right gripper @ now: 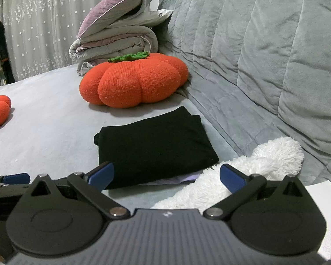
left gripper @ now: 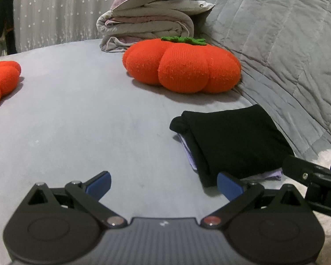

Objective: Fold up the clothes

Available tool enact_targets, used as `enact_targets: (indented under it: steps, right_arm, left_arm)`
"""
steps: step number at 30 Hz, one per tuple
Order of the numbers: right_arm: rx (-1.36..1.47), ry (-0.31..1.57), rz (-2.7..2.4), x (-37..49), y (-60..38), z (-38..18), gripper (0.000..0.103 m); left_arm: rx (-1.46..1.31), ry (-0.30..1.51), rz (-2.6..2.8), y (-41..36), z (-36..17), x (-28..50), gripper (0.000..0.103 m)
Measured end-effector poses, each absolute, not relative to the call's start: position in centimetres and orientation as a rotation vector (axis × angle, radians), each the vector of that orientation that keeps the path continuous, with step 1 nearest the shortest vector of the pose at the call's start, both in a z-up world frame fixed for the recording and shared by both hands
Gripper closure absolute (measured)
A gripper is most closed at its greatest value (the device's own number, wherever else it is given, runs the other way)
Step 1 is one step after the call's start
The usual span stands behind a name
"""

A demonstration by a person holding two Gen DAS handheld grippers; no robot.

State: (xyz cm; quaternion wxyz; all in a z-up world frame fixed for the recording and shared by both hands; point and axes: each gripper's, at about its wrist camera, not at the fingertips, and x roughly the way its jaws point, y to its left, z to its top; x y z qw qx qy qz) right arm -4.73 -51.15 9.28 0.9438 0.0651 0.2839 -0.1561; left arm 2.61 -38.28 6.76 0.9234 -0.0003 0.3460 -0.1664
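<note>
Folded black garment (right gripper: 154, 148) lies on the grey bed (left gripper: 77, 121) over something lilac — perhaps another garment — while left tongs (left gripper: 164, 185) and right tongs (right gripper: 166, 174) gape empty.

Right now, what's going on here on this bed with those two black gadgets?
A person is folding clothes with a handheld gripper in each hand. Both the left gripper and the right gripper are open and hold nothing. A folded black garment lies on the grey bed, on top of something lilac. A fluffy white item lies beside it, unfolded. An orange pumpkin cushion sits behind.
</note>
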Motion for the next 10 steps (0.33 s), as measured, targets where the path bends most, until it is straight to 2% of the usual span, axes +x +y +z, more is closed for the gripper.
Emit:
enact_targets:
  steps: [10]
  right_arm:
    - [0.133,0.579,-0.317,-4.73,-51.22,9.25,0.000]
  left_arm:
    - [-0.015,0.729,-0.347,-38.18,6.74,2.70,0.001]
